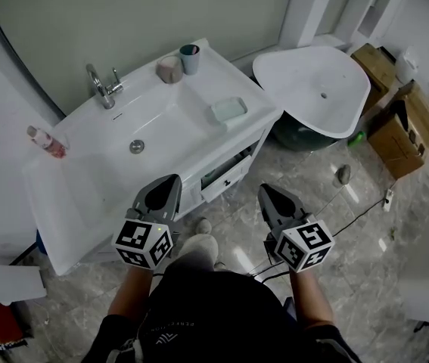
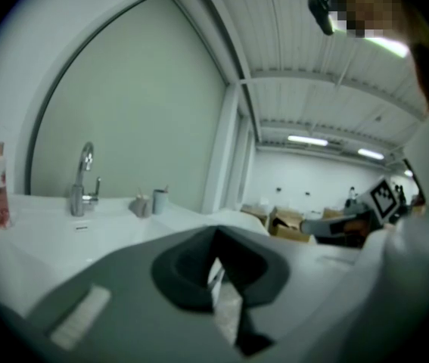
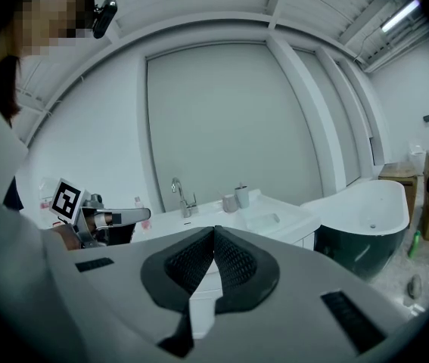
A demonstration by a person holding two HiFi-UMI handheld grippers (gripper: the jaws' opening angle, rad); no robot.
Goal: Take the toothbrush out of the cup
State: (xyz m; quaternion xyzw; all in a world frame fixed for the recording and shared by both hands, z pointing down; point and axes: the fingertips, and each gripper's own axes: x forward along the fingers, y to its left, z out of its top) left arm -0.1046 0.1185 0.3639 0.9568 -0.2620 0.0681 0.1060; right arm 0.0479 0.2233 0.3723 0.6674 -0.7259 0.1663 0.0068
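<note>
Both claws, left (image 1: 170, 181) and right (image 1: 267, 191), are pinched shut and empty, well short of the cup (image 1: 190, 60) at the tabletop's (image 1: 85, 195) back. The toothbrush (image 3: 240, 185) pokes out: probably light, stiff, slick. Pinch its handle high.

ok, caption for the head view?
Left gripper and right gripper, both shut, short of the washbasin; cup at its back edge.

Clear air over the sink basin (image 1: 153, 138) from left claw (image 1: 173, 181) toward 12 o'clock, cup (image 1: 190, 59) at the surface (image 1: 70, 195) back edge crowded by beige holder (image 1: 170, 69) just beside at its 8 o'clock, faucet (image 1: 102, 88) at 10, soap dish (image 1: 228, 110) at 1, bathtub (image 1: 312, 89) beyond at 2.
</note>
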